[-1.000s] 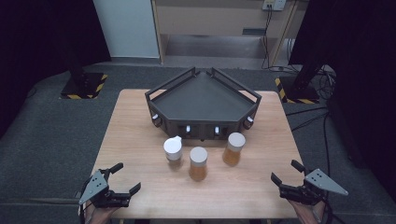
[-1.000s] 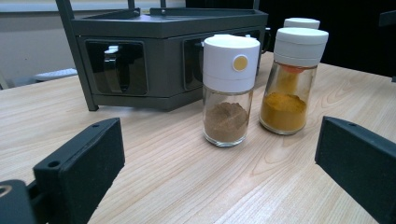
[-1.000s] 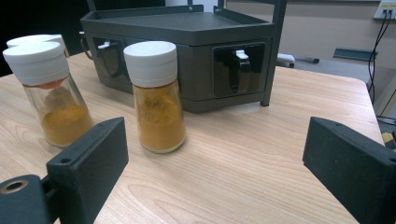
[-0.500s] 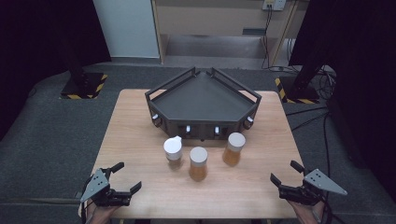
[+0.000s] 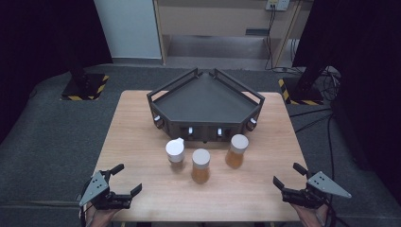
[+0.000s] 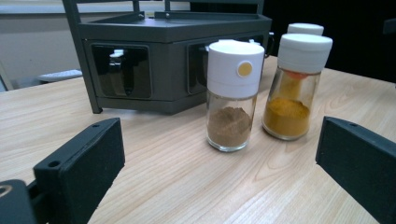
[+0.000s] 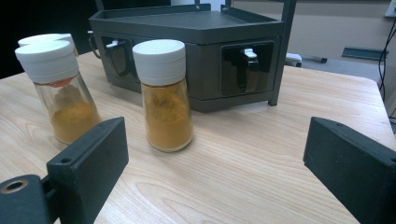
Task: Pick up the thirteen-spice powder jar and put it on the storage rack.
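Jaws of each hand-held gripper (image 5: 118, 183) (image 5: 289, 176) gape wide, empty.

Light wooden table (image 5: 142, 123), grey carpeted floor (image 5: 52, 137), black curtains (image 5: 42, 33), pale wall panel (image 5: 127, 28)

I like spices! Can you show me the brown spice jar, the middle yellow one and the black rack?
brown spice jar (image 6: 231, 123), left gripper view, on the brown powder.
middle yellow jar (image 5: 201, 157), high view, on its white lid.
black rack (image 5: 203, 98), high view, on its flat top.

third jar (image 6: 305, 29) mostly hidden (behind middle jar (image 6: 296, 88))
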Demonstrator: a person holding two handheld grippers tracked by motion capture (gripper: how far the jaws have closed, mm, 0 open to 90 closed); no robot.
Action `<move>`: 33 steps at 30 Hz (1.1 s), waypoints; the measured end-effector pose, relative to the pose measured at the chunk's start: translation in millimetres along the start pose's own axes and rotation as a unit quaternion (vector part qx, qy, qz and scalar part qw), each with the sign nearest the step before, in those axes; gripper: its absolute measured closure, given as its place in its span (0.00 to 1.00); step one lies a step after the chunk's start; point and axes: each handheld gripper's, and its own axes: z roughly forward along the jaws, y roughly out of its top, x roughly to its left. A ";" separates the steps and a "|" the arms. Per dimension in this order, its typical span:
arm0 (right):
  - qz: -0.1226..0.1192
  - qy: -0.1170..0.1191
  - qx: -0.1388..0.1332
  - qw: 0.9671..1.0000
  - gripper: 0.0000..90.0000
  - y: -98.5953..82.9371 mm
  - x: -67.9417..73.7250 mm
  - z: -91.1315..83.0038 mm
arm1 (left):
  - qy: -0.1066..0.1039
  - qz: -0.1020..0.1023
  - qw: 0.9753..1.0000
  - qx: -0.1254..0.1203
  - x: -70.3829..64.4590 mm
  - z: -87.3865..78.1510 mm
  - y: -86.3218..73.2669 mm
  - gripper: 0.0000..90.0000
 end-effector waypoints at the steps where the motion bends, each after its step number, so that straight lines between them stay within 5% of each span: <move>1: -0.001 0.000 0.000 1.000 0.07 0.1 0.1 0.0 | 0.000 0.000 1.000 0.000 0.0 0.0 0.0 0.00; 20: -0.001 0.001 -0.005 1.000 0.08 -1.1 -0.9 -0.6 | -0.001 0.008 1.000 0.012 0.2 14.5 40.3 0.00; 33: 0.000 0.006 -0.011 1.000 0.08 -2.9 -2.8 -1.7 | -0.014 0.032 0.999 0.032 2.0 44.5 74.6 0.01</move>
